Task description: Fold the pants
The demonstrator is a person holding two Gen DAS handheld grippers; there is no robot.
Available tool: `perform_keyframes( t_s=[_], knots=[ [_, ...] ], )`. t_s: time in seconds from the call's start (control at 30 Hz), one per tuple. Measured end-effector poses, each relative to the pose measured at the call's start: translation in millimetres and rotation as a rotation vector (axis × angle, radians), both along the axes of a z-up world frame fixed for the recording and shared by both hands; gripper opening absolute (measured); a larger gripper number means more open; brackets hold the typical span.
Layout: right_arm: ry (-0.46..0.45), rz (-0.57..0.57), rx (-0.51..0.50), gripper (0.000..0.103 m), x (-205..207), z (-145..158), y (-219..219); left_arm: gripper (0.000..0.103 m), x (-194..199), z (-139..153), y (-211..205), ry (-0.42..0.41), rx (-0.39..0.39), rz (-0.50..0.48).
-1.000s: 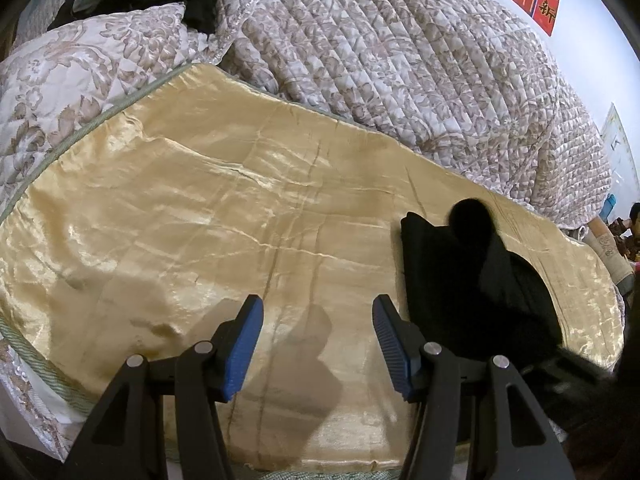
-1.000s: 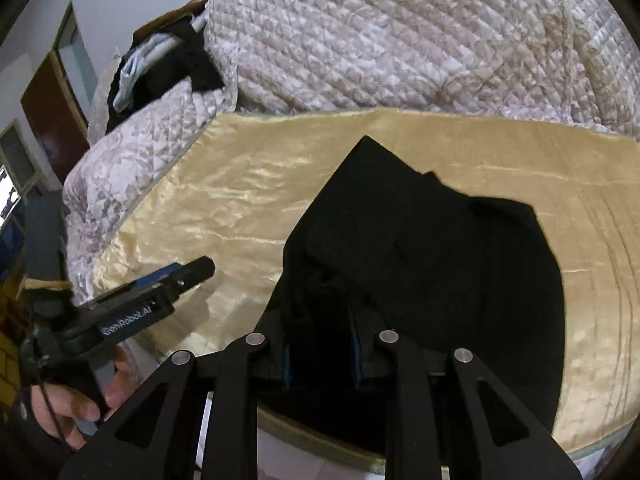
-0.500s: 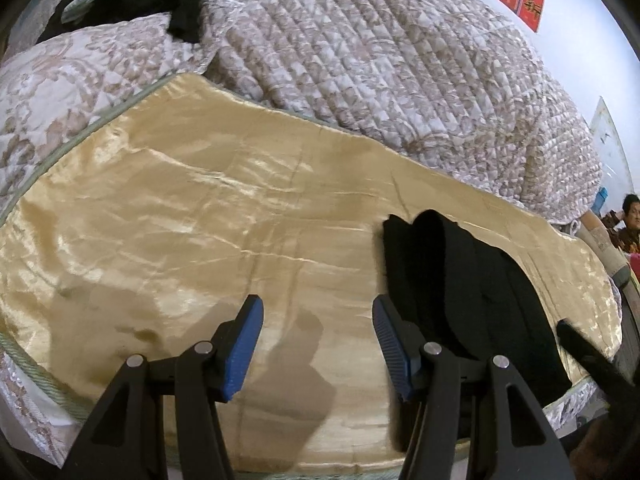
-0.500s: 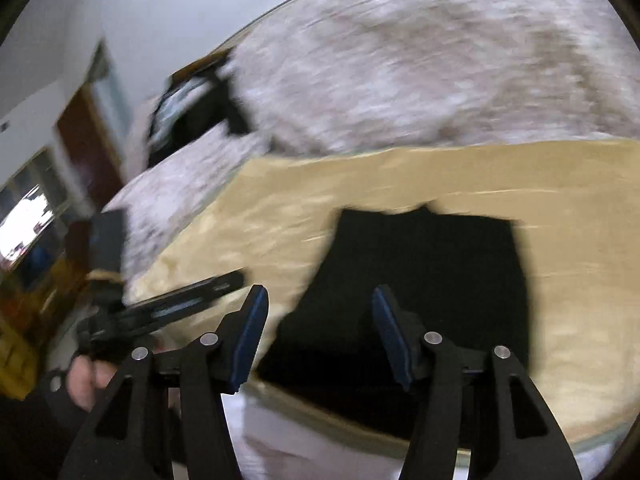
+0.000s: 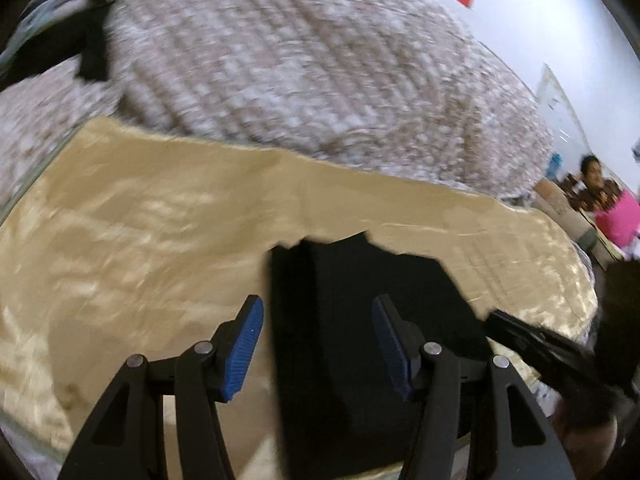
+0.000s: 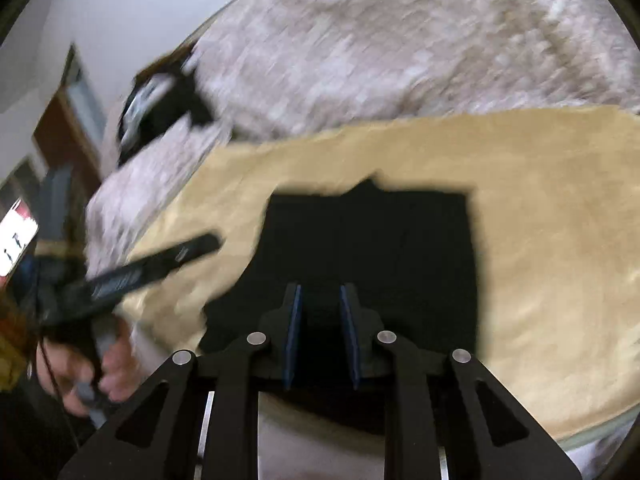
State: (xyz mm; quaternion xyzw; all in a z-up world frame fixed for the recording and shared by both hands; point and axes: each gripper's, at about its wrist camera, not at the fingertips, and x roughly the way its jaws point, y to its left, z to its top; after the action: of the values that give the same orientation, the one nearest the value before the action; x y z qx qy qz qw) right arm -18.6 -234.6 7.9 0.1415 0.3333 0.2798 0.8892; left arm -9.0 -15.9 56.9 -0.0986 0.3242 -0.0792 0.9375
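One folded pair of black pants (image 6: 372,248) on a gold bedsheet (image 6: 540,240)

Left hand-held gripper (image 5: 316,344) spread, empty; right hand-held gripper (image 6: 320,336) has just been narrowing, holds nothing at 6 o'clock of pants. Lettering unreadable.

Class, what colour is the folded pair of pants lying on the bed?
Black pants, clearest in the right wrist view.

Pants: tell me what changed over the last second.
The right gripper let the pants go, opened, and its jaws have just been closing again over the near edge. The pants now lie flat in a squarer fold. The left gripper stayed open, now over them.
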Motion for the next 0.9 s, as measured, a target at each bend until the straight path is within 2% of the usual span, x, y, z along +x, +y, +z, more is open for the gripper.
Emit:
perform_keyframes(
  t_s=[0.07, 0.17, 0.2, 0.27, 0.3, 0.4, 0.67, 0.8, 0.9],
  knots=[
    [0.018, -0.048, -0.053, 0.020, 22.7, 4.5, -13.2, 0.059, 18.0, 3.6, -16.1, -0.003, 0.017, -0.054],
    [0.075, -0.038, -0.105, 0.020, 60.0, -1.1, -20.3, 0.059, 44.7, -1.1, -34.7, 0.009, 0.062, -0.107],
    [0.091, -0.033, -0.109, 0.020, 71.2, -3.3, -20.4, 0.058, 52.7, -7.6, -38.1, 0.019, 0.084, -0.109],
    [0.104, -0.023, -0.107, 0.020, 84.4, -8.4, -22.7, 0.049, 64.1, -29.2, -36.7, 0.090, 0.130, -0.065],
    [0.112, -0.014, -0.107, 0.020, 91.7, -11.3, -19.4, 0.049, 66.8, -40.6, -32.4, 0.120, 0.127, -0.055],
    [0.174, -0.019, -0.124, 0.017, 113.5, -32.4, -13.8, 0.051, 59.6, -47.0, -20.9, 0.086, 0.059, -0.051],
    [0.158, -0.064, -0.079, 0.018, 116.4, -36.8, -21.3, 0.054, 54.9, -48.5, -22.2, 0.066, 0.056, -0.035],
    [0.137, -0.086, -0.115, 0.019, 101.2, -28.3, -23.7, 0.053, 40.6, -41.3, -24.5, 0.063, 0.092, -0.020],
    [0.099, -0.074, -0.131, 0.019, 73.8, -18.0, -24.1, 0.053, 25.1, -35.8, -25.8, 0.056, 0.134, -0.002]
  ],
)
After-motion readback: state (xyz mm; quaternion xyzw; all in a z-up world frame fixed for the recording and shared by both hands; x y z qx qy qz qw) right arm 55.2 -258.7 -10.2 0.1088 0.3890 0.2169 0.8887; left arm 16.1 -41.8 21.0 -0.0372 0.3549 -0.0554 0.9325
